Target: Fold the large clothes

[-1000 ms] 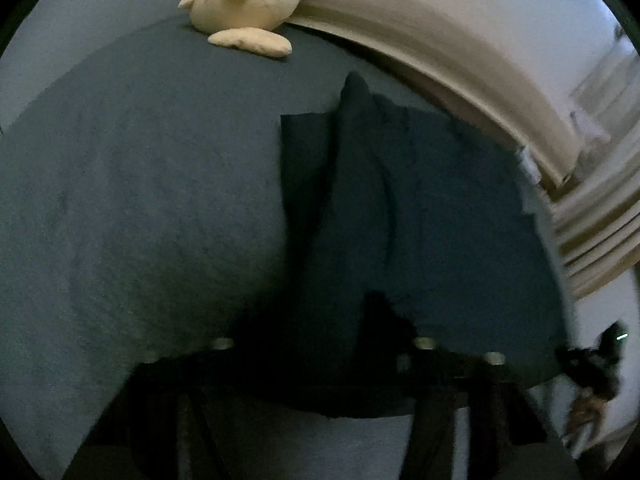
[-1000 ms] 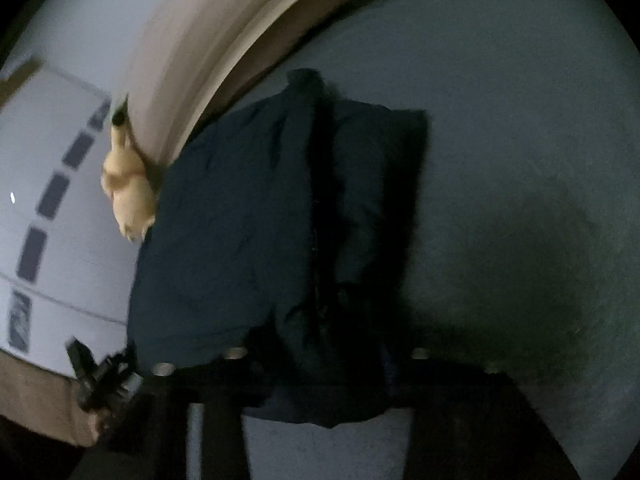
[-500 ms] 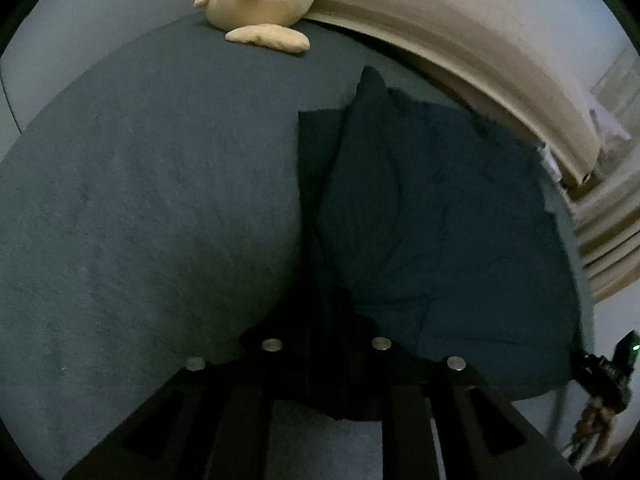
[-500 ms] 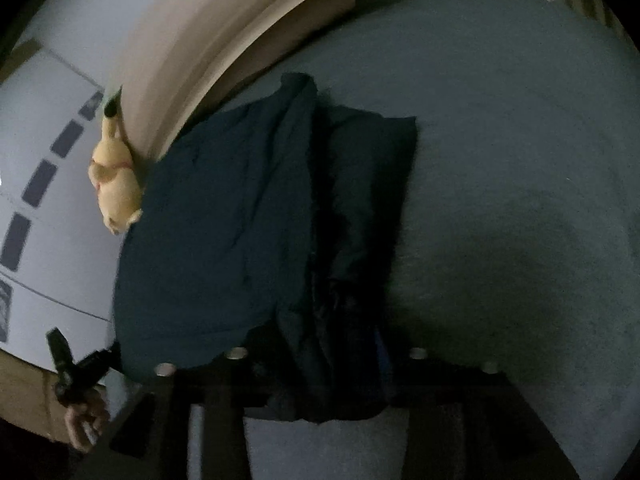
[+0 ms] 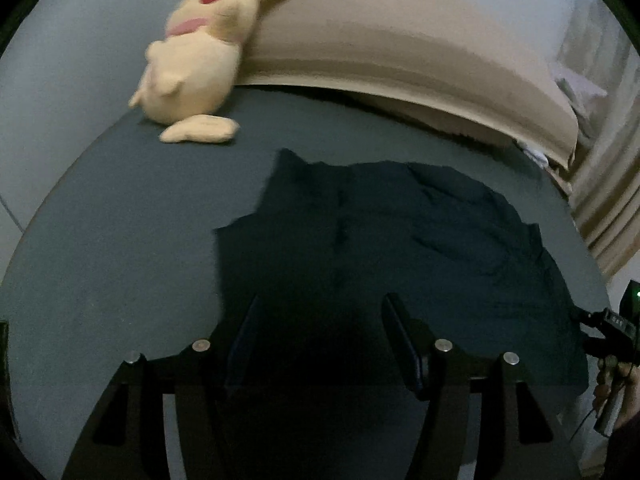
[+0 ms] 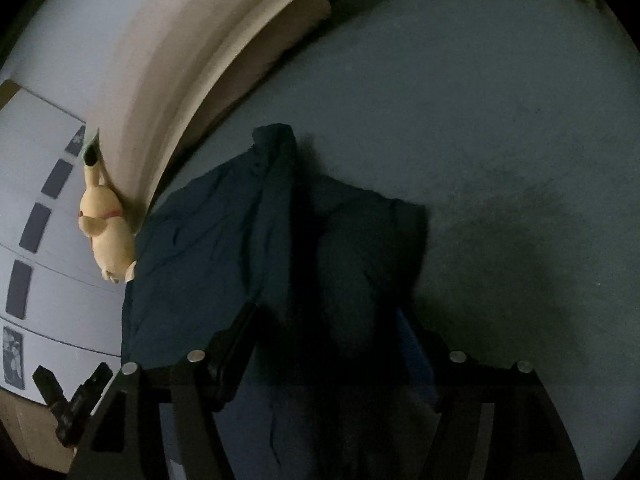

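A dark navy garment (image 5: 420, 248) lies folded and rumpled on the grey-blue bed (image 5: 120, 220). My left gripper (image 5: 320, 320) is open just above the garment's near edge, with nothing between its fingers (image 5: 400, 332). In the right wrist view the same garment (image 6: 224, 240) lies under my right gripper (image 6: 328, 332), which is open over the near fold; the cloth there is in deep shadow. The right gripper also shows at the left wrist view's right edge (image 5: 612, 332), and the left one at the right wrist view's lower left (image 6: 72, 396).
A yellow plush toy (image 5: 192, 68) lies at the bed's far left corner against a beige headboard (image 5: 400, 52). It also shows in the right wrist view (image 6: 108, 236). Curtains (image 5: 608, 200) hang at the right. A white wall with dark panels (image 6: 40, 200) stands beyond the bed.
Both grippers have opened and let go of the garment, which now lies flatter on the bed. The left gripper has tilted up, showing more of the plush toy and headboard.
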